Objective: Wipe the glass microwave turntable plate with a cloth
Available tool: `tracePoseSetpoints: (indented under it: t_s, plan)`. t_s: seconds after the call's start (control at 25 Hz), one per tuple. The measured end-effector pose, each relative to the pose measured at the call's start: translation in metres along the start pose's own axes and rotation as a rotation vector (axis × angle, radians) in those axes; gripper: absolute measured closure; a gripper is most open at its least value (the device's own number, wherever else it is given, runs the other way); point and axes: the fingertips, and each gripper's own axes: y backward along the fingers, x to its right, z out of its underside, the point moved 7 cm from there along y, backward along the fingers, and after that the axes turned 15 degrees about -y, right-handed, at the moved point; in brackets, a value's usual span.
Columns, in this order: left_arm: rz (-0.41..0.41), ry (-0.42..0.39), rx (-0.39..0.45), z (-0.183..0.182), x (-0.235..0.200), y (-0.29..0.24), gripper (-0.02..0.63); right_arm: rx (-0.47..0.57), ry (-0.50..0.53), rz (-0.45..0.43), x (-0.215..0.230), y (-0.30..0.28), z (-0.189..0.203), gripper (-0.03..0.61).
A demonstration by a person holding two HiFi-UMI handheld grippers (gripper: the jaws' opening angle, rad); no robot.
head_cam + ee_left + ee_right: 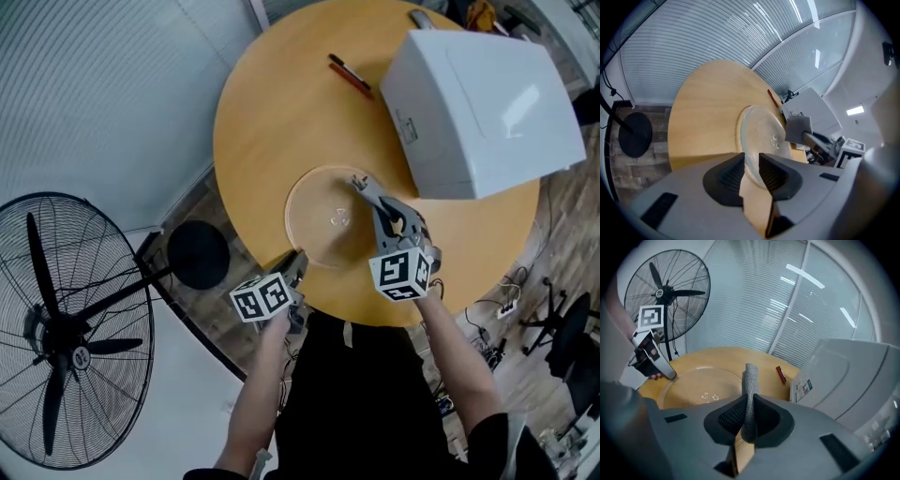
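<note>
Round wooden desk [272, 103], window blinds behind. On the left gripper [751, 171], jaws are closed on the near rim of the glass plate [761, 136]. On the right gripper [749, 416], jaws pinch a grey cloth [750, 380], free end sticking out by the plate's far rim. Plate lies flat near the desk's near edge. White microwave [478, 103] sits at the far right edge, red pen [350, 75] just beside it.

bright daylight, fisheye edges, window glare
</note>
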Motion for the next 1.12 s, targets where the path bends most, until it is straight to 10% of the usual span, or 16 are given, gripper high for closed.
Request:
tracePoseSetpoints:
  t_s: [1.12]
  plan:
    - [-0.013,0.018,-0.036,0.001,-0.003,-0.005,0.568,-0.220,-0.026,-0.056,-0.002,-0.100,-0.003,0.540]
